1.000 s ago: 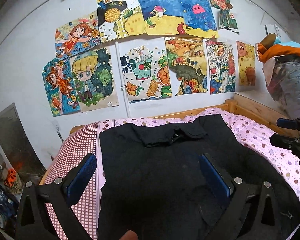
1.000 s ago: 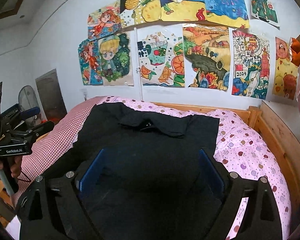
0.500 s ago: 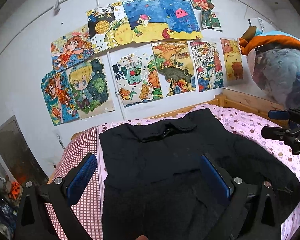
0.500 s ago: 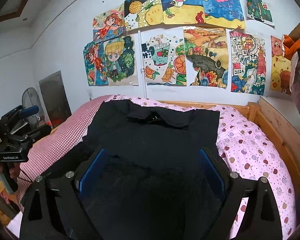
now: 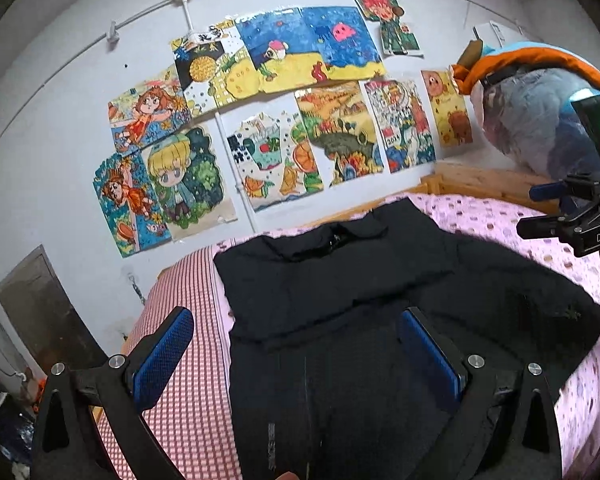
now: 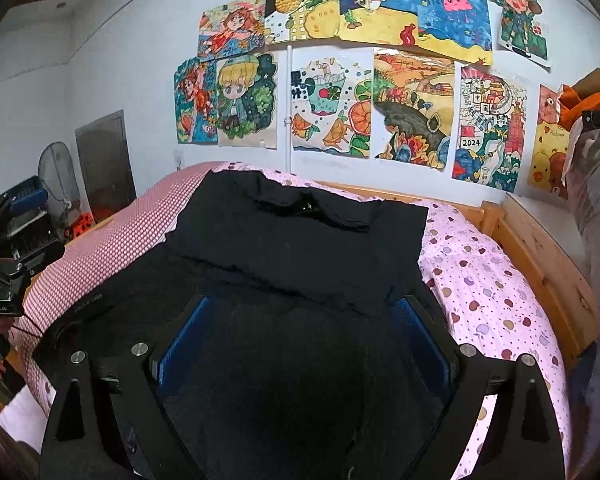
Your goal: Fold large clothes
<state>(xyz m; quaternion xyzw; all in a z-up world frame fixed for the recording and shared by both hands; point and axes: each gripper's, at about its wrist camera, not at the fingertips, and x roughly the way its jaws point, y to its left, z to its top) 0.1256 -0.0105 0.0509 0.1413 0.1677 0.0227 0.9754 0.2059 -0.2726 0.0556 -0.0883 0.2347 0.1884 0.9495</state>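
A large black garment [image 5: 340,292] lies spread flat on the bed, its collar [image 5: 340,236] at the far end toward the wall. One sleeve reaches out to the right [image 5: 556,312]. My left gripper [image 5: 296,344] hovers over the garment's near left part, open, with one blue pad over the checked sheet and nothing between the fingers. In the right wrist view the same garment [image 6: 300,248] fills the middle. My right gripper [image 6: 302,340] stands open above its near part and grips nothing. Each gripper shows at the edge of the other's view: the right gripper [image 5: 568,220] and the left gripper [image 6: 8,248].
The bed has a pink dotted sheet [image 6: 488,280], a red checked strip [image 5: 188,304] on its left and a wooden frame [image 6: 540,248]. A grey and orange bundle [image 5: 540,120] is piled at the right. Drawings cover the wall [image 6: 332,108]. A fan [image 6: 56,176] stands left of the bed.
Both grippers have drifted sideways and slightly lower over the bed, and more of the garment's right sleeve now shows in the left view. Both pairs of jaws stay wide apart and the garment has not moved.
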